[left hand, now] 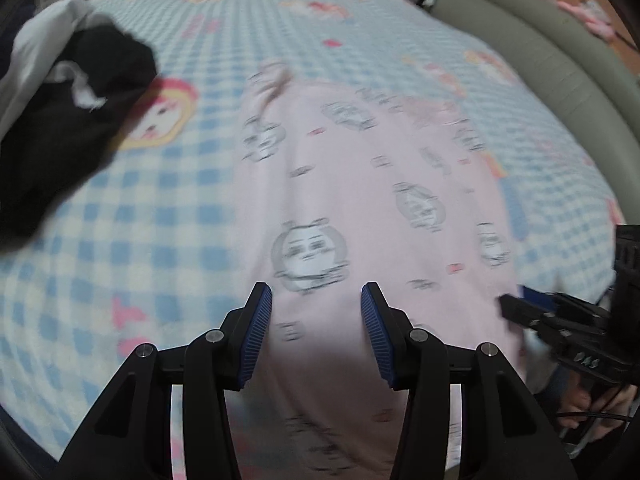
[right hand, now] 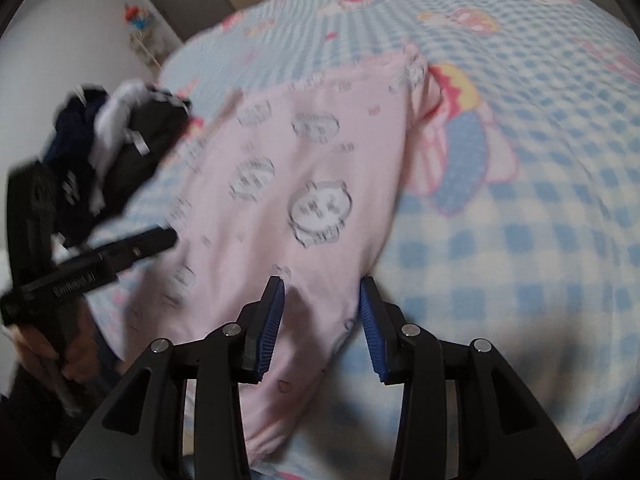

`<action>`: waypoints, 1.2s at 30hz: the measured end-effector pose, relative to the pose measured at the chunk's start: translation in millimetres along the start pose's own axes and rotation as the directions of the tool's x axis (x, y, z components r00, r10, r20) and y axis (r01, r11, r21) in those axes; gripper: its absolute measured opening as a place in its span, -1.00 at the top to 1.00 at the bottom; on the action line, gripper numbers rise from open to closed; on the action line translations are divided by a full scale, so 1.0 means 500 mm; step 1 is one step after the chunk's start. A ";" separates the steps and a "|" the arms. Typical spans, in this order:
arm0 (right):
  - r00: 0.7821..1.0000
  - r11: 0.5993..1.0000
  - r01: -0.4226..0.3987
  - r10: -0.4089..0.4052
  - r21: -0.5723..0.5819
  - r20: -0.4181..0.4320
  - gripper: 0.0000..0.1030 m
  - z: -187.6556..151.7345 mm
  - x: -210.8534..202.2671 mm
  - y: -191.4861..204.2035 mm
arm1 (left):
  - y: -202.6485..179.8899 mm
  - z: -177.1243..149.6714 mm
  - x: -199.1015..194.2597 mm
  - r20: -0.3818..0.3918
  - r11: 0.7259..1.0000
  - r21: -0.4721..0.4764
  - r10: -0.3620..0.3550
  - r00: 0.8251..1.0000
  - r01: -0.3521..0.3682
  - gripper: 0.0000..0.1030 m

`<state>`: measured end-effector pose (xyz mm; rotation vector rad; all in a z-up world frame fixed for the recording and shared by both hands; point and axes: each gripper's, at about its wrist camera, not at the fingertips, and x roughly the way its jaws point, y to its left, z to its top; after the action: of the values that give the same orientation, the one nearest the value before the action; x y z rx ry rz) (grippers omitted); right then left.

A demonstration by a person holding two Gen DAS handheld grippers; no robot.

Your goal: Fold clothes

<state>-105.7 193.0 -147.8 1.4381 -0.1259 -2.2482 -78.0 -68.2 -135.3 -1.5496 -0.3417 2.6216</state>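
A pink garment (left hand: 360, 200) printed with grey cartoon faces lies spread on the blue checked bedsheet (left hand: 140, 208). My left gripper (left hand: 316, 292) hovers over its near end, jaws apart, pink cloth showing between the blue pads without touching them. In the right wrist view the garment (right hand: 300, 168) runs away from me. My right gripper (right hand: 322, 284) stands open at its near right edge, a low ridge of cloth between the pads. Each gripper shows in the other's view: the right gripper (left hand: 508, 308) at the garment's right edge, the left gripper (right hand: 170, 236) at its left edge.
A pile of black, navy and white clothes (left hand: 80, 92) sits on the bed left of the garment, also seen as the pile (right hand: 112, 148). A grey padded bed frame (left hand: 540, 60) curves along the right. A hand (right hand: 76, 356) holds the left gripper's handle.
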 end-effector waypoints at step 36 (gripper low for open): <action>0.968 0.967 0.245 -0.248 0.063 0.033 0.18 0.333 0.134 -0.117 | 0.135 0.332 0.120 0.146 0.989 -0.127 0.092 0.985 -0.073 0.23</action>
<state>-294.6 188.0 -147.7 1.5107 -0.0260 -2.4931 -249.1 -148.1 -125.1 -1.4295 -0.4650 2.8410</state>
